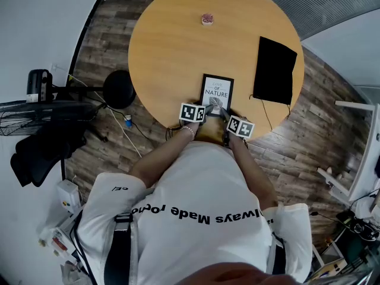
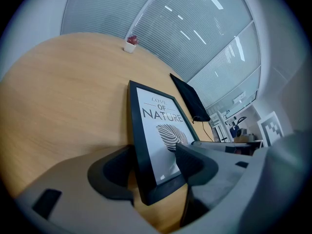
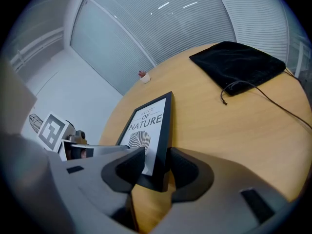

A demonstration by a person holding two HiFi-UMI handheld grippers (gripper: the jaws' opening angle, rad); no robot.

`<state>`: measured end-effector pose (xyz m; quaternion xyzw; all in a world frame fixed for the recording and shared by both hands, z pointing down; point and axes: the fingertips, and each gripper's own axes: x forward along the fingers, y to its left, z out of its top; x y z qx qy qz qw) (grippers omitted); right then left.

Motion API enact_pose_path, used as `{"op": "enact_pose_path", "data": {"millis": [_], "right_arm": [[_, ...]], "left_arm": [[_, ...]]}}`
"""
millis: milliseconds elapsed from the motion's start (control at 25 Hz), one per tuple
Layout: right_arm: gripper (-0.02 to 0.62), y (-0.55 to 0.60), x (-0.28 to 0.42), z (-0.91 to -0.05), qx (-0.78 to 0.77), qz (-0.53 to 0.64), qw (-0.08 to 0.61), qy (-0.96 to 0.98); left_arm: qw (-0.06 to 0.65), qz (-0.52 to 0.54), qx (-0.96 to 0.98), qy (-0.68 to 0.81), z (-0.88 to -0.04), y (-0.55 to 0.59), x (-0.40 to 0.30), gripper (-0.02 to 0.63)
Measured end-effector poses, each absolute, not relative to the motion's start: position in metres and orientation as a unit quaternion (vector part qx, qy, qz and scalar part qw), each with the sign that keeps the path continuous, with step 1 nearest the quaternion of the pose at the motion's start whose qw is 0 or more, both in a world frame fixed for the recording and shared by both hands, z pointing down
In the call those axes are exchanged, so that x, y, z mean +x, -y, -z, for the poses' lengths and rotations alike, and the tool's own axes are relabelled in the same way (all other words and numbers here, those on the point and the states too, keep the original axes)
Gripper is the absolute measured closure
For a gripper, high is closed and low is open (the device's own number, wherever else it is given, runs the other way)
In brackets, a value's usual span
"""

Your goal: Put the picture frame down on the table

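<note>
A black picture frame (image 1: 217, 91) with a white "NATURE" print lies face up on the round wooden table (image 1: 166, 46), its near end close to the table's front edge. My left gripper (image 1: 203, 110) straddles the near left corner of the frame (image 2: 156, 130). Its jaws (image 2: 153, 162) stand open, with a gap between the pads and the frame. On the near right corner, my right gripper (image 1: 225, 114) has its pads (image 3: 156, 162) closed on the side rail of the frame (image 3: 146, 128).
A black pouch (image 1: 274, 70) with a cord lies on the table to the right of the frame. A small white pot (image 1: 206, 19) with a red plant stands at the far side. A black stool (image 1: 119, 89), a fan and cables are on the floor at the left.
</note>
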<state>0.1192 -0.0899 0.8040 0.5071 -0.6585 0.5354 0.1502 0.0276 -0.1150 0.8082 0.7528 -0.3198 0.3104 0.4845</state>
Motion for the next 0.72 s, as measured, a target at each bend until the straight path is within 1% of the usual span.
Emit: {"op": "enact_pose_path", "data": {"millis": [280, 440, 720], "right_arm": [[0.419, 0.0898, 0.1197, -0.8044, 0.509, -0.530, 0.159, 0.660], [0.419, 0.0906, 0.1206, -0.8047, 0.511, -0.518, 0.170, 0.664], [0.419, 0.0901, 0.1207, -0.8078, 0.513, -0.518, 0.175, 0.662]], "left_arm": [[0.475, -0.322, 0.754, 0.320, -0.8085, 0.1145, 0.0270, 0.342], [0.449, -0.345, 0.761, 0.316, -0.8105, 0.1127, 0.0264, 0.337], [0.446, -0.346, 0.763, 0.315, -0.8120, 0.1117, 0.0266, 0.337]]}}
